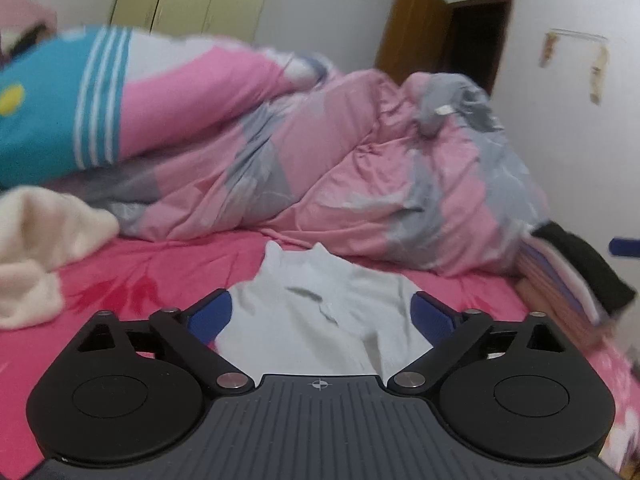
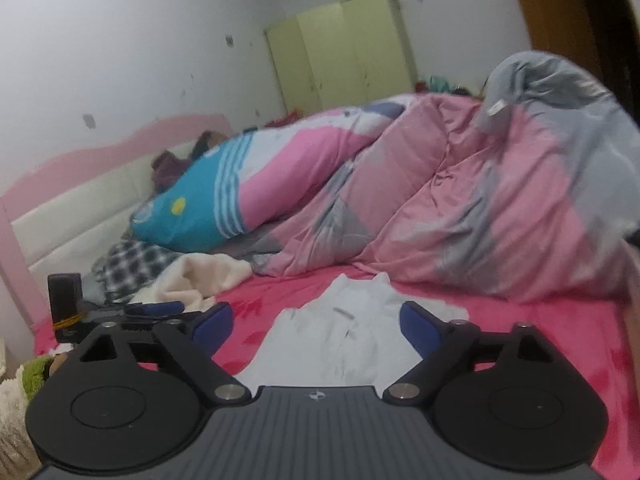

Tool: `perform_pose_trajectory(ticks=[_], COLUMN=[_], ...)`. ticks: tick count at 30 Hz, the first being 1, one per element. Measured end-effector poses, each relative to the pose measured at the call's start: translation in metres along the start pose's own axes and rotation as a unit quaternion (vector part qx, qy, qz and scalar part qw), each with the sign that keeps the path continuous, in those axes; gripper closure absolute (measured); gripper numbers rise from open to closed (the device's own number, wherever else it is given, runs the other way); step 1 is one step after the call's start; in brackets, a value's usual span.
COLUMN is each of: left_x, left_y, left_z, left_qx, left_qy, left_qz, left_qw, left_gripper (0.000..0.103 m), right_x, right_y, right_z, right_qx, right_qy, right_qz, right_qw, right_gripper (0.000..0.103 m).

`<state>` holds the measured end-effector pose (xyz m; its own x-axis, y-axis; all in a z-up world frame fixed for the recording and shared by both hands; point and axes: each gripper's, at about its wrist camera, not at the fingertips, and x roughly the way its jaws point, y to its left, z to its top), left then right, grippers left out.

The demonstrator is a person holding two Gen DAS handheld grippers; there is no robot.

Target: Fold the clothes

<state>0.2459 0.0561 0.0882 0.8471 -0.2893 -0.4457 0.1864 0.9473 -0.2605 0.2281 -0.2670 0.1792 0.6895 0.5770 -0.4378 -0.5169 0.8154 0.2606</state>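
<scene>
A white collared shirt point(image 1: 320, 320) lies spread flat on the pink bedsheet point(image 1: 160, 280), collar towards the heaped duvet. In the left wrist view my left gripper point(image 1: 322, 312) hovers above the shirt's near part, open, with nothing between its blue pads point(image 1: 212, 316). The right wrist view shows the same shirt point(image 2: 344, 340) from a little further right. There my right gripper point(image 2: 316, 320) also stands open over it, and its pads point(image 2: 418, 326) are clear of the cloth. Both views are blurred by motion.
A pink and grey duvet point(image 1: 360, 168) is heaped behind the shirt, with a cyan and pink pillow point(image 1: 80, 100) on it. A cream fleece point(image 1: 40, 240) and a plaid garment point(image 2: 128, 268) lie to the left. Stacked clothes point(image 1: 568, 284) sit at the right edge.
</scene>
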Motion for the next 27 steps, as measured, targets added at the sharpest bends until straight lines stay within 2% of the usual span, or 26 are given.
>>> perform_pose_trajectory(ticks=[1, 3, 5, 6, 10, 13, 19, 21, 22, 23, 24, 25, 26, 27], left_x=[0.020, 0.062, 0.107, 0.129, 0.203, 0.242, 0.281, 0.287, 0.289, 0.290, 0.291, 0.291, 0.288, 0.286], left_y=[0.006, 0.018, 0.027, 0.031, 0.044, 0.054, 0.072, 0.075, 0.077, 0.078, 0.077, 0.074, 0.071, 0.068], left_z=[0.009, 0.025, 0.034, 0.038, 0.041, 0.038, 0.036, 0.036, 0.035, 0.035, 0.034, 0.034, 0.034, 0.034], left_qx=[-0.010, -0.030, -0.046, -0.054, -0.075, -0.094, -0.118, -0.123, -0.125, -0.127, -0.121, -0.111, -0.098, -0.086], left_qy=[0.012, 0.037, 0.063, 0.076, 0.114, 0.131, 0.139, 0.133, 0.130, 0.127, 0.121, 0.117, 0.110, 0.102], left_qz=[-0.003, -0.006, -0.007, -0.008, 0.003, 0.011, 0.013, 0.016, 0.014, 0.012, 0.014, 0.016, 0.019, 0.022], left_qw=[0.9999, 0.9988, 0.9969, 0.9956, 0.9906, 0.9868, 0.9831, 0.9832, 0.9835, 0.9837, 0.9851, 0.9868, 0.9889, 0.9908], left_gripper=[0.015, 0.027, 0.028, 0.031, 0.037, 0.042, 0.052, 0.067, 0.071, 0.082, 0.089, 0.092, 0.098, 0.100], right_x=[0.026, 0.084, 0.141, 0.170, 0.277, 0.334, 0.400, 0.414, 0.419, 0.423, 0.425, 0.428, 0.428, 0.424], right_y=[-0.007, -0.023, -0.038, -0.046, -0.077, -0.096, -0.115, -0.116, -0.117, -0.117, -0.117, -0.116, -0.114, -0.112], right_z=[0.012, 0.031, 0.040, 0.040, 0.029, 0.020, 0.016, 0.016, 0.016, 0.016, 0.015, 0.015, 0.015, 0.016], right_qx=[0.006, 0.023, 0.038, 0.045, 0.061, 0.072, 0.083, 0.081, 0.083, 0.082, 0.080, 0.074, 0.065, 0.058], right_qy=[0.016, 0.053, 0.088, 0.107, 0.171, 0.188, 0.204, 0.208, 0.210, 0.210, 0.210, 0.209, 0.206, 0.199], right_qz=[0.005, 0.013, 0.010, 0.006, -0.020, -0.037, -0.027, -0.023, -0.019, -0.014, -0.011, -0.010, -0.011, -0.010], right_qw=[1.000, 0.998, 0.995, 0.993, 0.983, 0.979, 0.975, 0.974, 0.974, 0.974, 0.974, 0.975, 0.976, 0.978], right_gripper=[0.019, 0.027, 0.031, 0.038, 0.047, 0.048, 0.048, 0.051, 0.060, 0.067, 0.079, 0.090, 0.094, 0.096])
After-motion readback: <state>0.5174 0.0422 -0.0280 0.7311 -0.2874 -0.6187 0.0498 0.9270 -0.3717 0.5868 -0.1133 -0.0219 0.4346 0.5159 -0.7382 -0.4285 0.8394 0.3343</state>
